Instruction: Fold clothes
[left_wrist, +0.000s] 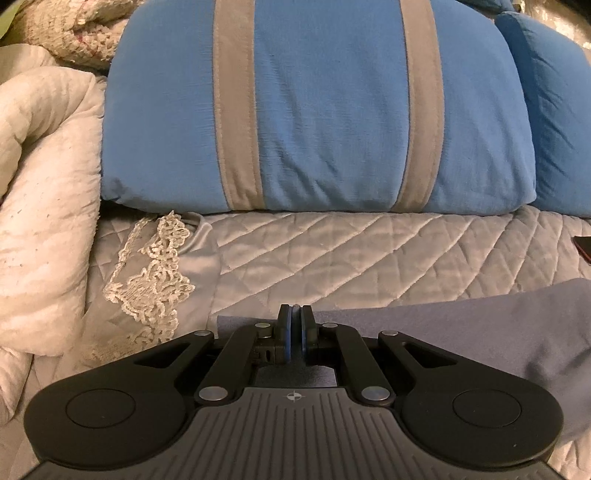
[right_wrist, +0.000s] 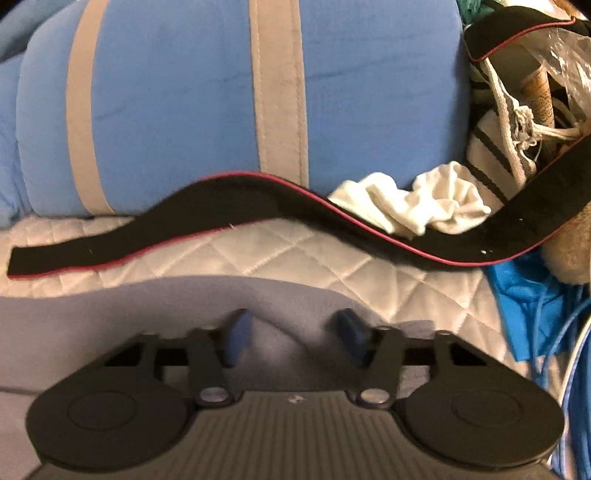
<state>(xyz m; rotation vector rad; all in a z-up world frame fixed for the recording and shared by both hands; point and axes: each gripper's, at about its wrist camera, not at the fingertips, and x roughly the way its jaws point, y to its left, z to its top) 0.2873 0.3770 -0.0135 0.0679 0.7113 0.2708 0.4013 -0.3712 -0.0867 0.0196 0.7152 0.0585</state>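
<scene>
A lavender-grey cloth (left_wrist: 461, 332) lies on the quilted bed cover (left_wrist: 369, 251), running under my left gripper (left_wrist: 295, 317). That gripper's blue pads are pressed together with a thin sliver of the cloth's edge between them. In the right wrist view the same cloth (right_wrist: 110, 314) spreads beneath my right gripper (right_wrist: 293, 321). Its blue fingers (right_wrist: 238, 332) stand well apart just above the fabric's curved far edge. Nothing is pinched between them, and the view is blurred.
A blue pillow with grey stripes (left_wrist: 325, 110) backs the bed. In front of it lie a black strap with red piping (right_wrist: 258, 199) and a crumpled white cloth (right_wrist: 424, 206). Striped sneakers (right_wrist: 498, 147) and blue plastic (right_wrist: 528, 314) crowd the right. Lace-trimmed fabric (left_wrist: 155, 273) and a cream blanket (left_wrist: 44, 184) lie left.
</scene>
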